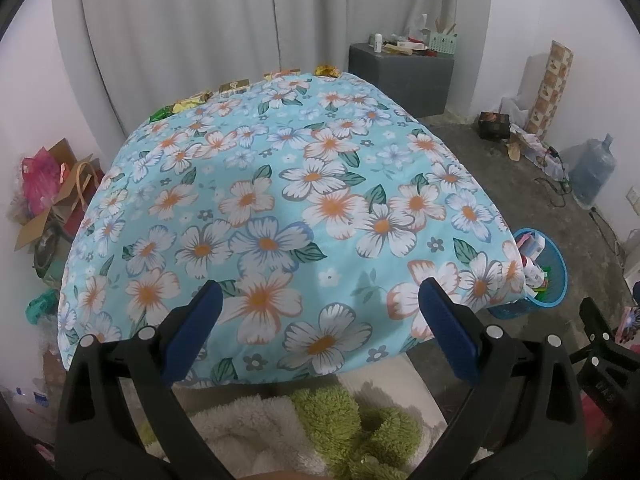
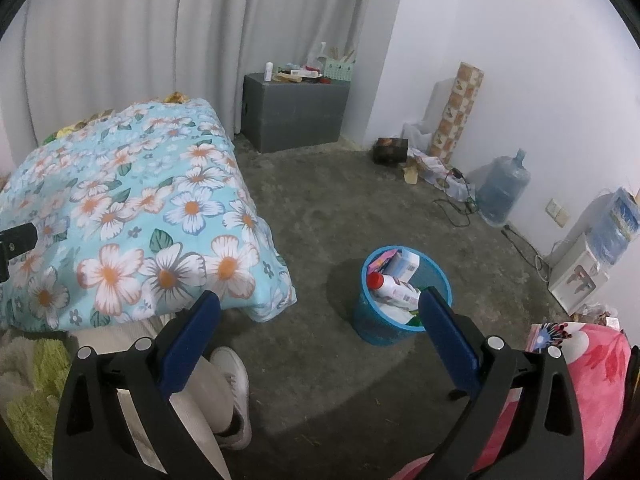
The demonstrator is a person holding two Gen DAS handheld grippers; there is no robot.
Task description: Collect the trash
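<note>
Left gripper [image 1: 320,300]: jaws spread wide, nothing between them, held above the near edge of the table's floral cloth [image 1: 280,200]. Directly below it lies a green and white fluffy fabric [image 1: 352,420]. Far ahead, along the cloth's farthest edge, sit several wrappers [image 1: 234,87], small and indistinct. To its right, beside the table corner, stands the blue basket [image 1: 554,280].

Right gripper [image 2: 320,312]: jaws likewise wide and empty, held over the bare floor [image 2: 340,220]. Below its left finger, a person's pale trouser leg and white shoe [image 2: 236,380]. Just ahead, close to the right finger, the blue basket [image 2: 376,328] holds a red-capped bottle [image 2: 394,286] and cartons. Farther ahead, a grey cabinet [image 2: 296,112] against the curtain; ahead-right, a water jug [image 2: 504,188].
</note>
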